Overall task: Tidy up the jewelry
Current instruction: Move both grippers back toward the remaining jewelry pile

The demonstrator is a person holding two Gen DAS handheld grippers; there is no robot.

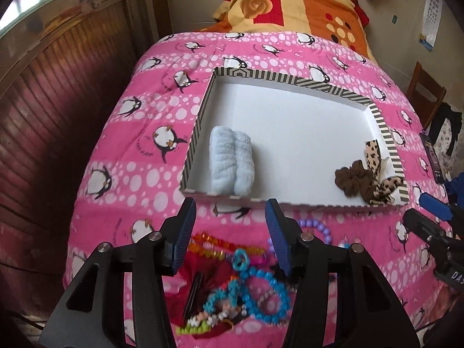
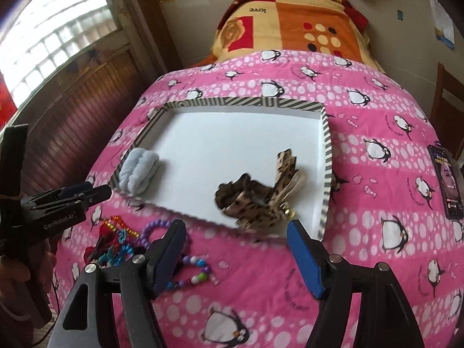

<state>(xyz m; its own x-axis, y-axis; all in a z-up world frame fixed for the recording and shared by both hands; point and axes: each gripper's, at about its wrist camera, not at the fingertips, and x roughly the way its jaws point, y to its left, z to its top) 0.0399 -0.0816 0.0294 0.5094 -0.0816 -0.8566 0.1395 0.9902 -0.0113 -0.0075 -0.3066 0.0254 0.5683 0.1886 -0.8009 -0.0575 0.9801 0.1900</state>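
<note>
Pink penguin-print quilt [image 1: 121,133] on bed, shallow striped-rim white box [image 1: 290,133] on it; left gripper [image 1: 229,237] and right gripper [image 2: 237,258] both spread, empty, wood-panelled wall [image 1: 58,92] beside

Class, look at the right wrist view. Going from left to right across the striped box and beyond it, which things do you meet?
Light blue fluffy scrunchie → brown scrunchie → leopard-print hair bow → right wall of the striped box → phone lying on the pink penguin quilt.
</note>
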